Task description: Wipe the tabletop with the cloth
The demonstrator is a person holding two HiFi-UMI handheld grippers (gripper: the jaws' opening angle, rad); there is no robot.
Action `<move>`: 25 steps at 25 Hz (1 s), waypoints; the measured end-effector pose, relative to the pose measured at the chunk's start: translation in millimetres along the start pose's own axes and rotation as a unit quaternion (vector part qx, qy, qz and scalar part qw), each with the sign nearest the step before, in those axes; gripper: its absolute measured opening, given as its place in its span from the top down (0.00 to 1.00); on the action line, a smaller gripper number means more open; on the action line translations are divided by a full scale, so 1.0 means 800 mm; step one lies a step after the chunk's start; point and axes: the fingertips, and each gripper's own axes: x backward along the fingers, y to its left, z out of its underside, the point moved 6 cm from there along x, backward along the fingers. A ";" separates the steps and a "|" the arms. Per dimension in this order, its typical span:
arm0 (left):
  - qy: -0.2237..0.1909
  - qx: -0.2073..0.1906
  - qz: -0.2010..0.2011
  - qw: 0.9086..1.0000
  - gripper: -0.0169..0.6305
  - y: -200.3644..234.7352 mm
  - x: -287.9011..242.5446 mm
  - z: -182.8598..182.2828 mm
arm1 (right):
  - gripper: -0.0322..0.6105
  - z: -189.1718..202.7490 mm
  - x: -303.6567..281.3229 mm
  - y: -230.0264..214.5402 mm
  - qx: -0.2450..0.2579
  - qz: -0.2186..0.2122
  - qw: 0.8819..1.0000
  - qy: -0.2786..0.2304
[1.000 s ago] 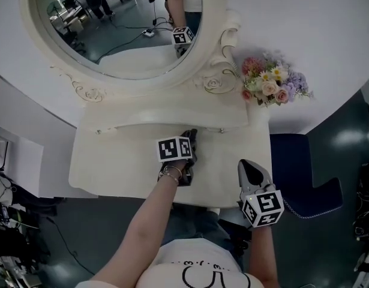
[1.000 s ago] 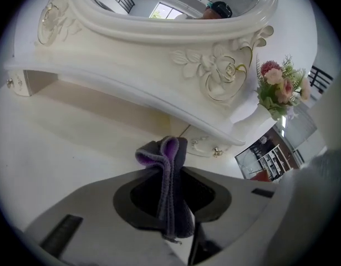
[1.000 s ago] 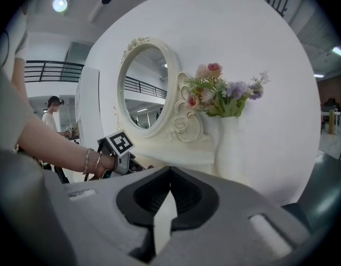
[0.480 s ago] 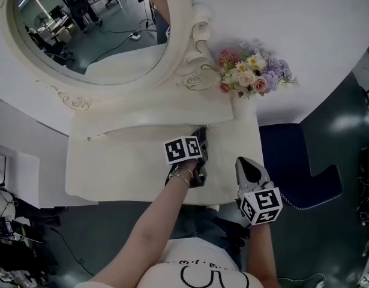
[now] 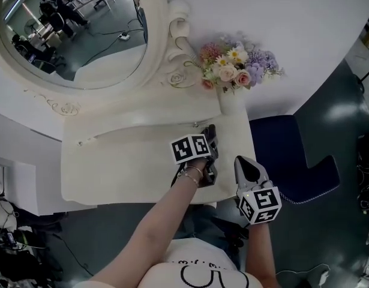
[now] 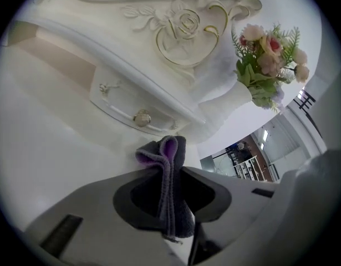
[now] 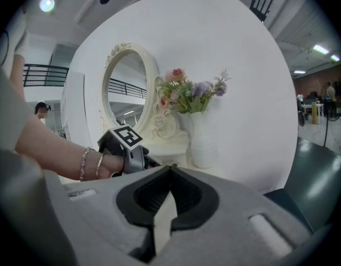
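My left gripper [image 6: 171, 169] is shut on a folded dark grey cloth with a purple lining [image 6: 169, 190]. The fold sticks out past the fingertips, at or just above the cream tabletop [image 6: 42, 148]. In the head view this gripper [image 5: 212, 133] reaches over the table's right part [image 5: 112, 167], close to the small drawer under the mirror. My right gripper [image 5: 243, 163] hovers at the table's front right corner, shut with nothing in it. In its own view [image 7: 170, 169] the jaws meet, and the left gripper [image 7: 128, 147] shows beyond them.
A white vase [image 5: 229, 104] with flowers [image 5: 235, 62] stands at the back right corner, close to the left gripper. An ornate oval mirror [image 5: 70, 29] rises behind the table. A drawer knob [image 6: 141, 118] is just ahead of the cloth. A blue seat [image 5: 286, 155] stands right of the table.
The left gripper has slid right across the tabletop with the cloth, toward the vase. The head view has shifted with it. The right gripper has stayed at the front right corner.
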 end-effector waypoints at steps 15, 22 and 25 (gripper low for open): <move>0.037 -0.005 0.066 0.997 0.83 -0.089 -0.085 0.028 | 0.95 0.023 0.043 -0.054 -0.025 0.065 0.997 0.018; 0.061 0.008 0.110 0.992 0.83 -0.119 -0.113 0.050 | 0.95 0.031 0.068 -0.066 -0.030 0.096 0.995 0.027; 0.076 0.016 0.127 0.989 0.83 -0.128 -0.117 0.056 | 0.95 0.032 0.076 -0.067 -0.029 0.105 0.994 0.030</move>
